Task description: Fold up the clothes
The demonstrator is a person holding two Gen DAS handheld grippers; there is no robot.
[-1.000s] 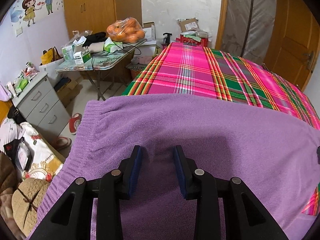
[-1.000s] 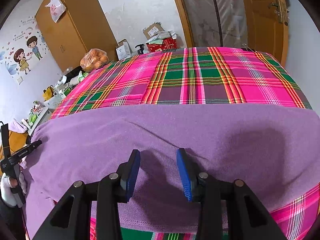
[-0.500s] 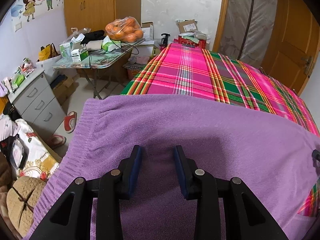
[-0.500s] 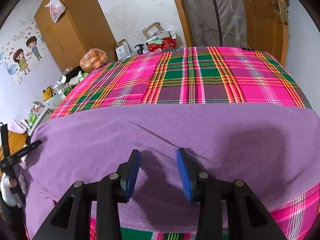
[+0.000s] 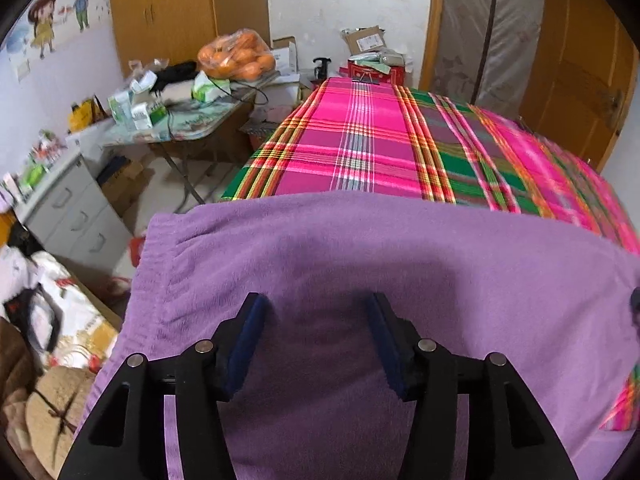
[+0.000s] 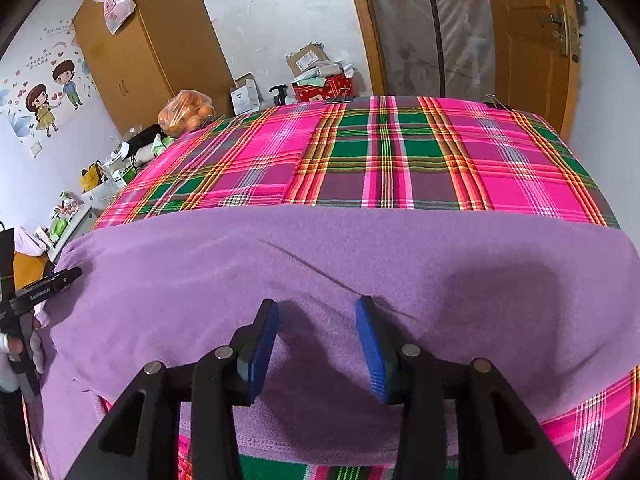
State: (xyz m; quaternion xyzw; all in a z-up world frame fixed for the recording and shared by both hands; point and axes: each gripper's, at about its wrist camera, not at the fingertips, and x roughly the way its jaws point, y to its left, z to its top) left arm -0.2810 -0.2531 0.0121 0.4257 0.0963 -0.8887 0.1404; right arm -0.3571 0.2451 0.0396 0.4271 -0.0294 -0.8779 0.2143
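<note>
A purple fleece garment (image 5: 360,248) lies spread flat across the near end of a bed with a pink and green plaid sheet (image 5: 360,148). Its ribbed edge (image 5: 148,264) hangs at the bed's left side. My left gripper (image 5: 316,304) hovers just over the garment's left part, open wide, with nothing between its fingers. In the right wrist view, the garment (image 6: 360,248) shows one thin crease. My right gripper (image 6: 316,308) stands open over its near hem, holding nothing. The left gripper's tip (image 6: 60,280) shows at the far left, over the garment's left end.
Left of the bed stand a cluttered folding table (image 5: 192,128) with a bag of oranges (image 5: 236,56) and a grey drawer cabinet (image 5: 68,208). Boxes (image 6: 320,80) sit past the bed's far end. A wooden door (image 5: 580,80) is on the right. The plaid sheet (image 6: 380,160) beyond the garment is bare.
The left gripper's fingers have spread wider apart over the garment, and its view has shifted slightly. The right gripper and the garment have stayed as they were.
</note>
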